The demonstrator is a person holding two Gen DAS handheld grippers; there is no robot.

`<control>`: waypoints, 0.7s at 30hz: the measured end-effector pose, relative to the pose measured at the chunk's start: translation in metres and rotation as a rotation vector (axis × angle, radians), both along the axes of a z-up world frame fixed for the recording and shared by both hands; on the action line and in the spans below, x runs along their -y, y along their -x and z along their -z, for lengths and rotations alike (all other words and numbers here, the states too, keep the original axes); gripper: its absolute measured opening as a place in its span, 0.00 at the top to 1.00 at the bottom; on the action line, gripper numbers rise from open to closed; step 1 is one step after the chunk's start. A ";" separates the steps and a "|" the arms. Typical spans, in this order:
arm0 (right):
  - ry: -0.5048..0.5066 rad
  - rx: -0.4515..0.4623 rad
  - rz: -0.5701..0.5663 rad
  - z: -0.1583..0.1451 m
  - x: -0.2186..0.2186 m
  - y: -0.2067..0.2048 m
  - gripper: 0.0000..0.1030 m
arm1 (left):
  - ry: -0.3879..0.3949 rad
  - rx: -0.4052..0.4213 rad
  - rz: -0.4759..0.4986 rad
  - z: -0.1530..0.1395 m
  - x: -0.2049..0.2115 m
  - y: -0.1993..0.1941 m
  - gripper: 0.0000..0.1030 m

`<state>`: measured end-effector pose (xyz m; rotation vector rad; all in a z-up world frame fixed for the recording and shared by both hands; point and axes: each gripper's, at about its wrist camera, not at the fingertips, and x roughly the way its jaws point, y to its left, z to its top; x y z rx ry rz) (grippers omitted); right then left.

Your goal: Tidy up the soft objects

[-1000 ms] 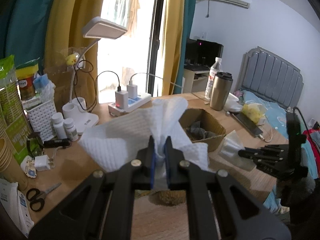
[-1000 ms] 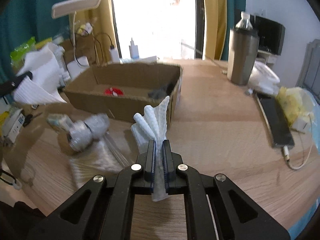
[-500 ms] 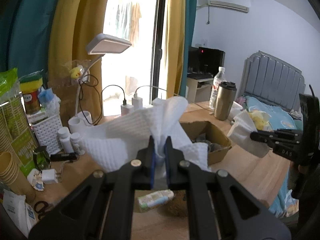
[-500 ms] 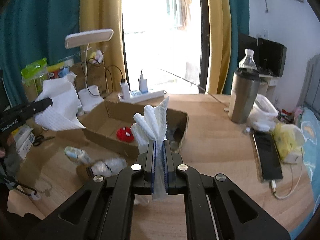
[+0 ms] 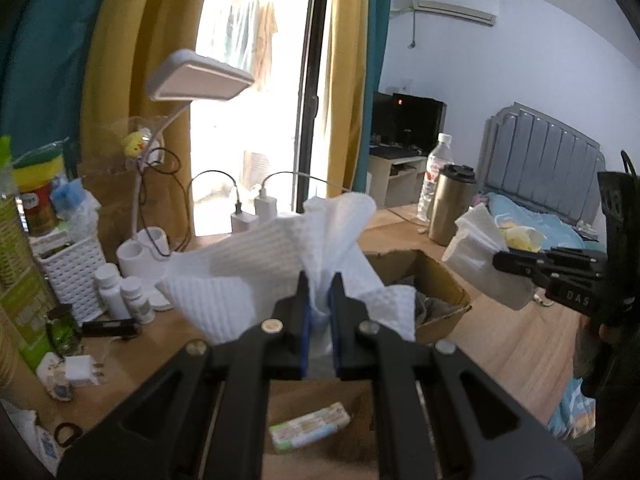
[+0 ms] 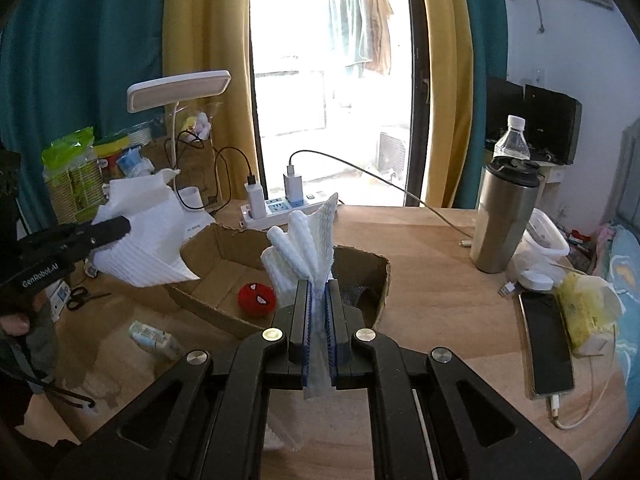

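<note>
In the left wrist view the left claw (image 5: 319,300) is pressed together on a white embossed paper towel (image 5: 256,276), which fans out wide and hides much of the cardboard box (image 5: 436,280) behind it. Between the claw arms, low on the bench (image 5: 500,344), lies a small tissue pack (image 5: 310,432); its print is too blurred to read. In the right wrist view the right claw (image 6: 318,320) pinches a folded white towel (image 6: 308,248) that stands upright and covers the middle of the box, where a red plush ball (image 6: 257,299) shows beside it; a dark thing in the box is hard to make out. The tail of this towel hangs below the claw, partly cut off by the arms. Compared with one second ago, both claws are higher above the bench, each towel is gripped as before, and the box appears lower and farther from the right claw. At the back a desk lamp (image 6: 180,90) stands before the bright window.
</note>
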<state>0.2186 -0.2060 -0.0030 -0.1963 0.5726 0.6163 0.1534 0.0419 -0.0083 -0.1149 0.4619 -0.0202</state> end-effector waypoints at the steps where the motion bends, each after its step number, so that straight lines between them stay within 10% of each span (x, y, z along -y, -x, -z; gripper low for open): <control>1: 0.000 -0.002 -0.002 0.001 -0.001 -0.003 0.93 | 0.006 -0.003 0.003 0.001 0.000 -0.003 0.92; 21: 0.008 -0.065 -0.032 0.026 -0.026 -0.044 0.93 | -0.014 -0.159 -0.015 0.055 -0.011 -0.073 0.90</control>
